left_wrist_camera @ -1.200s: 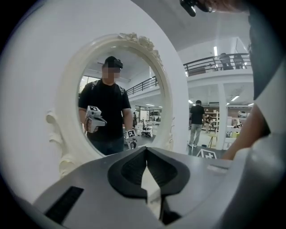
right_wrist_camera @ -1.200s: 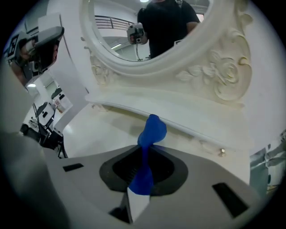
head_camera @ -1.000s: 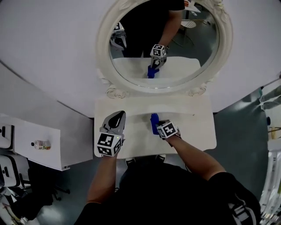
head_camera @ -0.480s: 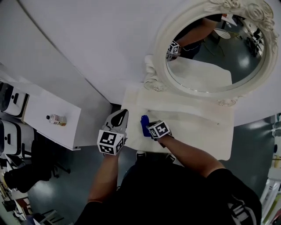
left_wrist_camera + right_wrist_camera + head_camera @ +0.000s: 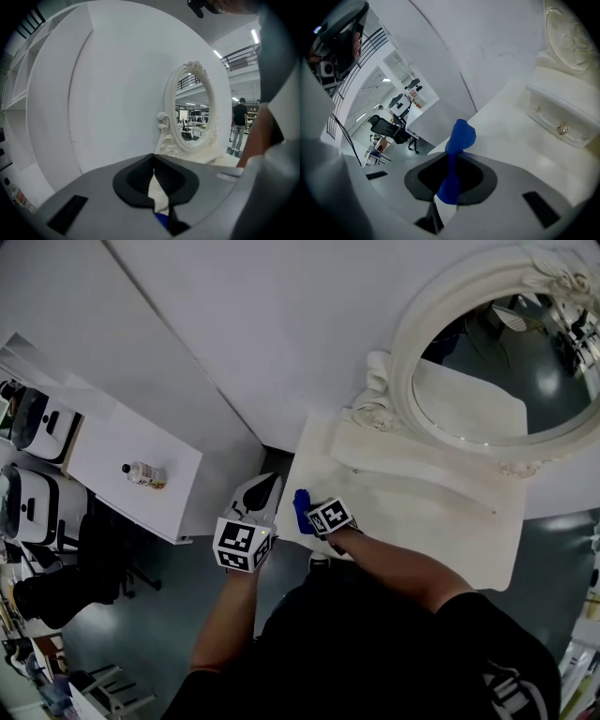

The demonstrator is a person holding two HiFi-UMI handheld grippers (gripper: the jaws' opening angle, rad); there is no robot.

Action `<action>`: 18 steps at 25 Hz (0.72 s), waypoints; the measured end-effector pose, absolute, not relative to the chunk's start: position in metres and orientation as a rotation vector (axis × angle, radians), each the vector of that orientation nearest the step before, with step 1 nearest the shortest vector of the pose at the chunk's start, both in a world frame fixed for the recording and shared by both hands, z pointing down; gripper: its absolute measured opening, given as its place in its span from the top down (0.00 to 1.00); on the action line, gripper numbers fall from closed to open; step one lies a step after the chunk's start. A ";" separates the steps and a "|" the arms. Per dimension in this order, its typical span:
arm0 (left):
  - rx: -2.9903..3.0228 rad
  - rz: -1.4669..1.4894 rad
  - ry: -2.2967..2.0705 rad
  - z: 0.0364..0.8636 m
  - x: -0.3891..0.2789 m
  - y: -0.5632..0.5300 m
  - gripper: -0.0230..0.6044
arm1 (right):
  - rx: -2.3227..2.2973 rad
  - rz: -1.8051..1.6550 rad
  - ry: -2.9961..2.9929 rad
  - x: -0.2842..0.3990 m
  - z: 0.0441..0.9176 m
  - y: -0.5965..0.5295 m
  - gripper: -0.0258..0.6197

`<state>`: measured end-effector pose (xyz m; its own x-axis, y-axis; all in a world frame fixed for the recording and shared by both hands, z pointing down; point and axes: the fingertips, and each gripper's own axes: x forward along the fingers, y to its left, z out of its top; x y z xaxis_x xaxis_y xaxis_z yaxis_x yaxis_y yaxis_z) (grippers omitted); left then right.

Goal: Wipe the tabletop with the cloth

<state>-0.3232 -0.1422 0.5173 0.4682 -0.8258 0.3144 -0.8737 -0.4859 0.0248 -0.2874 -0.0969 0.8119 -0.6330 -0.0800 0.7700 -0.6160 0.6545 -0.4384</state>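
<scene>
The blue cloth [image 5: 301, 511] is pressed on the white tabletop [image 5: 422, 512] near its front left corner, with my right gripper [image 5: 307, 514] shut on it. In the right gripper view the cloth [image 5: 461, 135] sticks out past the closed jaws of my right gripper [image 5: 452, 159] over the pale tabletop [image 5: 511, 117]. My left gripper [image 5: 265, 487] hangs just off the table's left edge, above the dark floor. In its own view my left gripper [image 5: 153, 161] has its jaws shut with nothing held.
An oval ornate mirror [image 5: 487, 362] stands at the back of the table on a small drawer base [image 5: 562, 117]. Left of the table is a white side desk [image 5: 112, 442] with a small bottle [image 5: 145, 474]. Office chairs [image 5: 42, 423] stand further left.
My right gripper has dragged the blue cloth leftward from the table's middle to its left front corner. The head view has swung left. The left gripper stays shut.
</scene>
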 end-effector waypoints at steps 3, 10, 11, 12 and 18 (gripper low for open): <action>2.529 0.400 -1.473 0.522 -0.333 -0.141 0.94 | 0.535 0.920 -2.095 -0.296 0.825 -0.093 0.90; 2.540 0.414 -1.434 0.530 -0.340 -0.143 0.94 | 0.540 0.921 -2.042 -0.293 0.847 -0.084 0.90; 2.543 0.416 -1.428 0.530 -0.339 -0.143 0.94 | 0.553 0.926 -2.028 -0.288 0.849 -0.084 0.90; 2.547 0.416 -1.421 0.531 -0.337 -0.144 0.94 | 0.565 0.930 -2.014 -0.282 0.851 -0.084 0.90; 2.599 0.416 -1.357 0.526 -0.306 -0.148 0.94 | 0.621 0.945 -1.968 -0.230 0.856 -0.078 0.89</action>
